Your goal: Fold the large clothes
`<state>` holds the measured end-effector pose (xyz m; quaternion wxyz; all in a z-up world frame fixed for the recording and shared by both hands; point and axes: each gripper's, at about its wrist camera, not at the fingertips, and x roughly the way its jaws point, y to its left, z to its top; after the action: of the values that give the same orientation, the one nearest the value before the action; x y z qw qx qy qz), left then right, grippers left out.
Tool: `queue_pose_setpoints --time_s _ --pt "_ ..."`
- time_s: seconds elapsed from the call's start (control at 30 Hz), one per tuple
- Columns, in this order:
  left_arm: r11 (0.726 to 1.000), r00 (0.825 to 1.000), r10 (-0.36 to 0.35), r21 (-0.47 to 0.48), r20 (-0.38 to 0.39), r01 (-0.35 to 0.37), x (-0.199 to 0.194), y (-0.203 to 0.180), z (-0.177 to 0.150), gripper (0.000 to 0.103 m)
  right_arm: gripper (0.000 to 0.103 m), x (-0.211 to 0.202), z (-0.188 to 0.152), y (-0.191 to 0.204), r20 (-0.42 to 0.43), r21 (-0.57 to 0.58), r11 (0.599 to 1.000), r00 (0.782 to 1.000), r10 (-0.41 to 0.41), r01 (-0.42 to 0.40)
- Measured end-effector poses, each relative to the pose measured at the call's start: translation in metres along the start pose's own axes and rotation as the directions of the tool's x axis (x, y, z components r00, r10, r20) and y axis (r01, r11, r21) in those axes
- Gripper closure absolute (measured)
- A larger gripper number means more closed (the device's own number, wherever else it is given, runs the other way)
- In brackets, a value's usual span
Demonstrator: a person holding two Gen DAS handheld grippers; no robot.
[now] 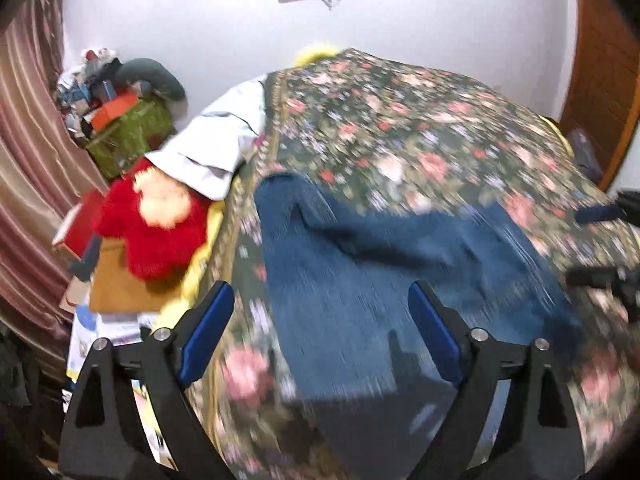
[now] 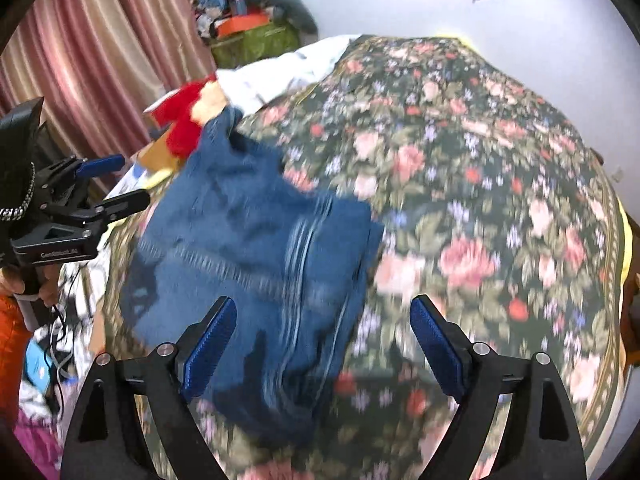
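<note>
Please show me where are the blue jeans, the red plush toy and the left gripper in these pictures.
blue jeans [image 2: 256,248]: right wrist view, middle of the denim.
red plush toy [image 1: 160,236]: left wrist view, its red body beside the bed.
left gripper [image 1: 320,336]: left wrist view, midway between its open fingertips.

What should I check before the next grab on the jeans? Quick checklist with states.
1. Left gripper empty: ok, jaws wide apart, nothing between them.
2. Right gripper empty: ok, jaws wide apart, nothing held.
3. Jeans lying on the floral bedspread: ok, though whether the fold is neat cannot be told through the motion blur.
4. Far end of the jeans inside the bed edge: not ok, it reaches the edge beside the red plush toy.
5. Grippers apart from each other: ok, the left one sits off to the side in the right wrist view.
6. Image sharp enough to pick a hem: not ok, both views are blurred.
</note>
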<state>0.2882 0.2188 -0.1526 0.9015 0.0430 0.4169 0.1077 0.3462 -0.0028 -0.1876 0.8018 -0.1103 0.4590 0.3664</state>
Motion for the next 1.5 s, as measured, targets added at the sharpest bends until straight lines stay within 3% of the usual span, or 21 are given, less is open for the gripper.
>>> queue_pose_setpoints --time_s 0.13,0.27,0.4,0.47,0.57,0.67,0.87,1.0,1.1,1.17,1.27,1.4,1.5 --pt "0.995 0.99 0.074 -0.053 -0.117 -0.08 0.057 0.012 0.024 0.014 0.015 0.038 0.015 -0.005 -0.042 0.044 0.999 0.999 0.005 -0.003" --pt "0.99 0.98 0.014 -0.134 -0.198 -0.041 0.103 0.017 0.033 0.014 0.015 0.08 0.008 -0.019 -0.105 0.044 0.998 0.994 -0.032 0.037" --pt "0.994 0.979 0.084 -0.049 -0.187 -0.095 0.124 0.001 0.031 0.003 0.012 0.084 -0.001 -0.039 -0.106 0.106 0.994 0.994 0.015 -0.003" --pt "0.994 0.978 0.078 -0.058 -0.194 -0.091 0.124 0.005 0.03 0.002 0.011 0.077 -0.004 -0.044 -0.107 0.121 0.993 0.994 0.01 0.003" --pt "0.991 0.982 0.043 -0.118 -0.186 -0.066 0.108 0.015 0.032 0.009 0.011 0.059 -0.005 -0.045 -0.089 0.118 0.993 0.996 -0.006 0.016" --pt "0.992 0.986 0.07 -0.09 -0.153 -0.084 0.078 0.012 0.035 0.015 0.011 0.027 -0.004 -0.039 -0.04 0.09 0.992 0.996 -0.08 0.084" --pt "0.996 0.999 0.032 -0.082 0.036 -0.028 -0.031 0.004 0.036 0.015 0.011 -0.066 0.001 -0.012 0.162 0.065 0.995 0.983 -0.09 0.08" --pt "0.995 0.978 0.002 -0.095 0.21 0.019 -0.119 -0.005 0.028 0.015 0.011 -0.141 -0.001 0.017 0.348 0.045 0.997 0.934 -0.077 0.066" --pt "0.992 0.948 -0.022 -0.11 0.318 0.06 -0.173 -0.009 0.018 0.015 0.011 -0.2 -0.012 0.043 0.494 0.024 0.998 0.866 -0.069 0.066" --pt "0.987 0.916 -0.043 -0.127 0.399 0.102 -0.211 -0.012 0.006 0.015 0.011 -0.231 -0.023 0.058 0.568 0.016 0.998 0.82 -0.064 0.068" --pt "0.981 0.883 -0.036 -0.151 0.469 0.12 -0.251 -0.018 -0.012 0.015 0.011 -0.27 -0.043 0.08 0.655 0.007 0.997 0.754 -0.06 0.074" --pt "0.98 0.83 -0.002 -0.165 0.557 0.113 -0.294 -0.034 -0.043 0.015 0.011 -0.3 -0.074 0.103 0.726 0.013 0.997 0.685 -0.063 0.078" --pt "0.983 0.796 0.054 -0.174 0.602 0.065 -0.316 -0.05 -0.064 0.015 0.011 -0.31 -0.094 0.116 0.746 0.028 0.997 0.663 -0.066 0.068"
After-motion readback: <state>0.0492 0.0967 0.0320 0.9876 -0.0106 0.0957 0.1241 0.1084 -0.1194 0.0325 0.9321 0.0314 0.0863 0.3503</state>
